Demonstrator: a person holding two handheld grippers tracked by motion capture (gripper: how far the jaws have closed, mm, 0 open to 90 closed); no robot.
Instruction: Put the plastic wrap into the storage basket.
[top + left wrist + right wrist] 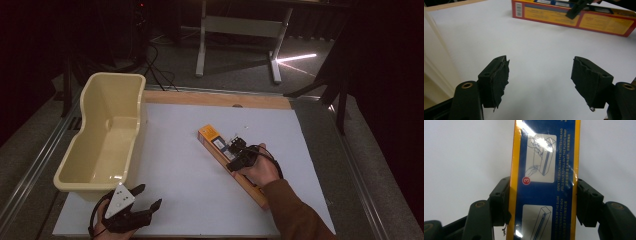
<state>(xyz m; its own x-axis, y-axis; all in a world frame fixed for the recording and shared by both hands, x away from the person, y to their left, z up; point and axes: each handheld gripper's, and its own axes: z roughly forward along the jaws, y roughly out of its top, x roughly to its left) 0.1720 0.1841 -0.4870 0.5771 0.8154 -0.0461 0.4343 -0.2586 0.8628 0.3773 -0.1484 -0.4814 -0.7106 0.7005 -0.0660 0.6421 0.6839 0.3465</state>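
One long orange box (544,182) is clamped between the jaws of the right gripper (239,152) while lying on the white table (180,165), the left gripper (540,77) is held open and empty nearby, and nothing has been placed in the cream tub (107,90) beyond it.

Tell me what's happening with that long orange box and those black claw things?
A person holds a gripper in each hand at a white table. The right gripper has its jaws on both sides of the long orange box, which lies flat on the table. The left gripper sits open near the table's front edge, holding nothing. A cream tub stands empty at the left side.
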